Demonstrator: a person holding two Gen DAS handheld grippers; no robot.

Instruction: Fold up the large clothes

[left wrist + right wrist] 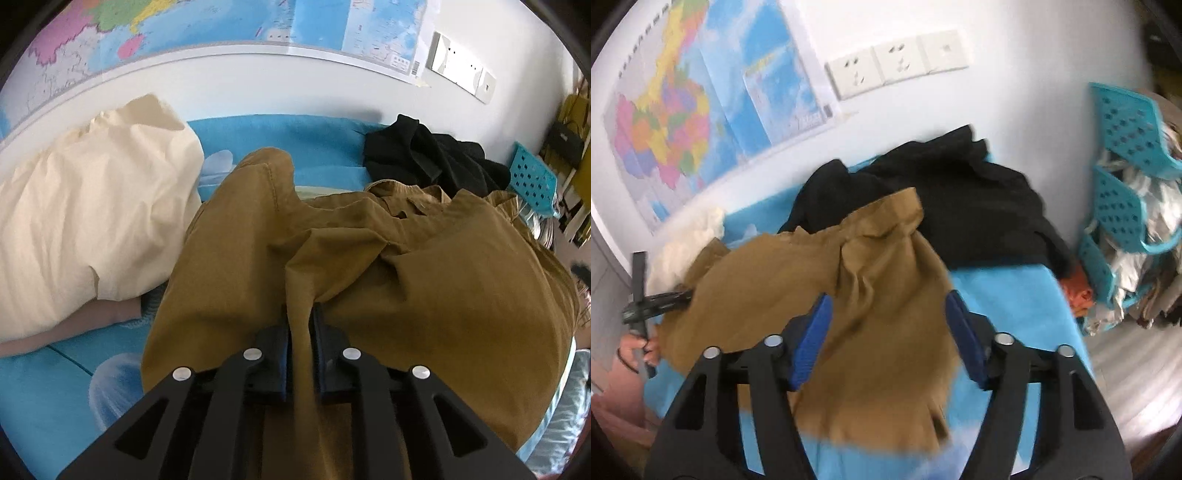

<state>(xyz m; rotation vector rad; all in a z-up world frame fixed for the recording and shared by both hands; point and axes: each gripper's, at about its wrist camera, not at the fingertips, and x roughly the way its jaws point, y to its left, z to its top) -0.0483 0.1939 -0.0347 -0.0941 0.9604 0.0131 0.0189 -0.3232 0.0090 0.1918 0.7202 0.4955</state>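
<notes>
Brown cotton shirt (369, 266), big and crumpled, spread on the blue bed sheet (280, 136) between a cream pillow (85, 221) and a pile of black clothes (432, 158). Looks soft, thin and floppy. Probably light, so easy to lift, but sure to sag and bunch up. Not slippery, not breakable.

Left gripper (300, 325) pinched tight on a fold of the brown cloth, with the fold running up between the two black fingers (273, 350). Right gripper (886, 314) wide open above the other side of the shirt, blue pads (812, 339) well apart, holding nothing. Picture a bit blurry there.

Best places to grab: probably an edge or a corner, like the collar (406, 199) end or the hem, not the puffy middle. Maybe the loose brown flap (886, 214) near the black pile for the right side. Then pull both ends apart to get the wrinkles flat.

Teal plastic basket (1123, 155) beside the bed, full of other things. Colourful wall map (672, 122) behind.
</notes>
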